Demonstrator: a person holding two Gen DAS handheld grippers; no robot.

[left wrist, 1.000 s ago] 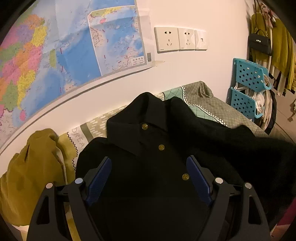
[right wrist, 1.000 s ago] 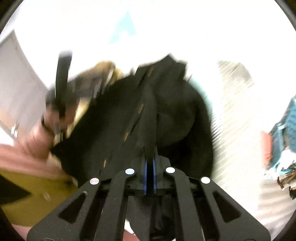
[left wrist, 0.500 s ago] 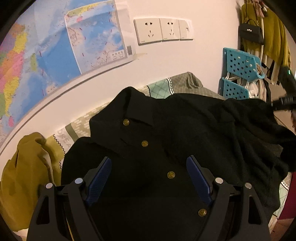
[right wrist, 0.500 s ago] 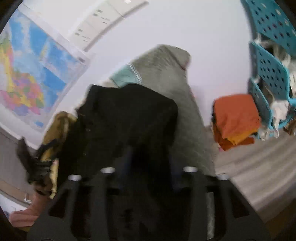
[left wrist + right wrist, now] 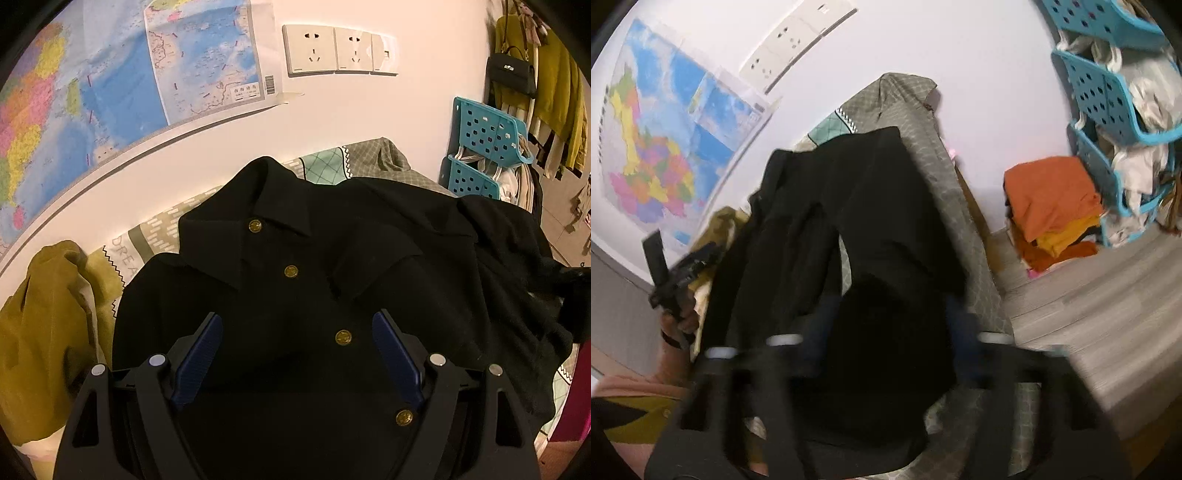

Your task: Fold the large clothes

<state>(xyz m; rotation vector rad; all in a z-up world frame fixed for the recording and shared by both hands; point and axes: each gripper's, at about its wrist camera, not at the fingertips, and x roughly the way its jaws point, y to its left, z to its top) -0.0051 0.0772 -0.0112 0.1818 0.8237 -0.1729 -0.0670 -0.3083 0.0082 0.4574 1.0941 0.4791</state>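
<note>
A black collared shirt (image 5: 295, 258) with gold buttons lies face up on the bed, its right side rumpled. My left gripper (image 5: 297, 350) hovers open over the button row, nothing between its blue pads (image 5: 199, 354). In the right wrist view the same shirt (image 5: 879, 206) stretches away from me. My right gripper (image 5: 892, 314) is blurred, its jaws apart and closing, with a dark bunch of the shirt's cloth lying between them; I see no pad pressing on it. The left gripper (image 5: 676, 273) shows at the left, held in a hand.
A mustard garment (image 5: 44, 325) is heaped at the bed's left end. The patterned bedspread (image 5: 325, 166) meets a wall with a map (image 5: 110, 92). Blue basket shelves (image 5: 1108, 96) and a folded orange stack (image 5: 1052, 199) stand on the floor to the right.
My right gripper was shut on black cloth, then let go, and has rolled and dropped toward the shirt's right side. The shirt now lies spread wider to the right. The left gripper barely moved.
</note>
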